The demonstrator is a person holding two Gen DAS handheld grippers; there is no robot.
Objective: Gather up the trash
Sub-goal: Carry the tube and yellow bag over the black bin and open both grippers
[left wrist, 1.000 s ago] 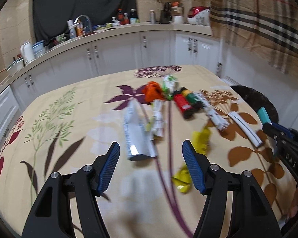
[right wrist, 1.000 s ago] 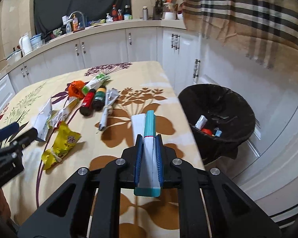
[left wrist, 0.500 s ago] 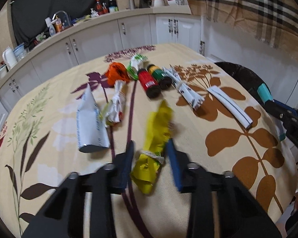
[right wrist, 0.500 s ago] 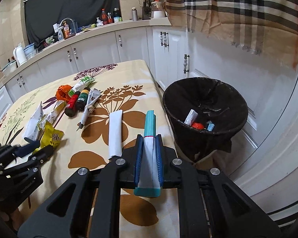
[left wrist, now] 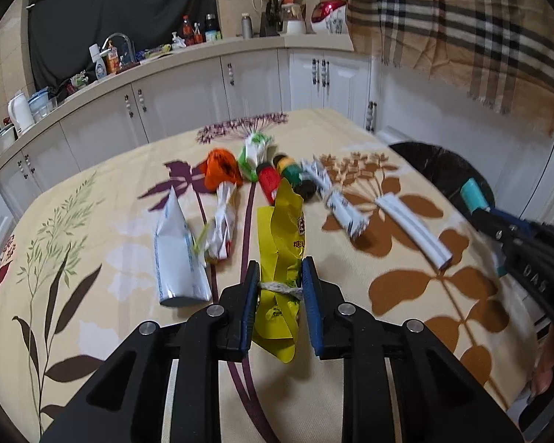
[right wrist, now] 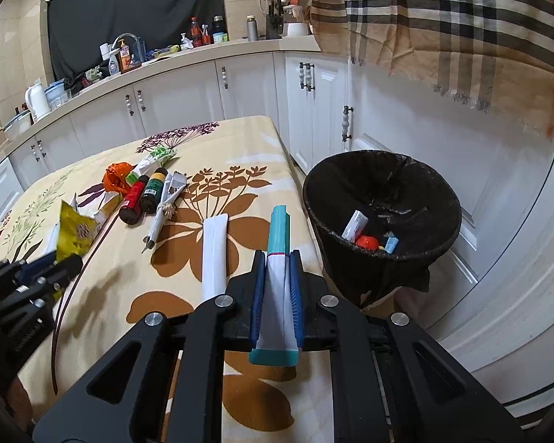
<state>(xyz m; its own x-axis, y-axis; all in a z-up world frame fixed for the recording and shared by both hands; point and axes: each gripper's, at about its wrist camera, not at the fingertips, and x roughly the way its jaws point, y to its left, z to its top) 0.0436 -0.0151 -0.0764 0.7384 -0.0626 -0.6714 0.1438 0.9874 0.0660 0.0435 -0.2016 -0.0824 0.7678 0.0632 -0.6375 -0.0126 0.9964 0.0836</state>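
**Handling Soft Wrapper and Tube for Disposal**

Pinching the yellow snack wrapper [left wrist: 282, 243] at its string-tied waist, the left gripper [left wrist: 280, 288] holds it above the table's near edge. Judged light, crinkly and slippery; the tied waist is the firmest hold. The right gripper [right wrist: 277, 288] clamps a white-and-teal tube [right wrist: 277, 258] mid-body at the table's right edge, near the black-lined trash bin [right wrist: 439, 199]. Tube appears soft, squeezable.

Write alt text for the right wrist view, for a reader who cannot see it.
The right gripper is shut on a white and teal tube, held over the edge of a floral-clothed table beside a black-lined trash bin that already holds a few pieces. More trash lies on the table: a white tube, two dark bottles and wrappers.
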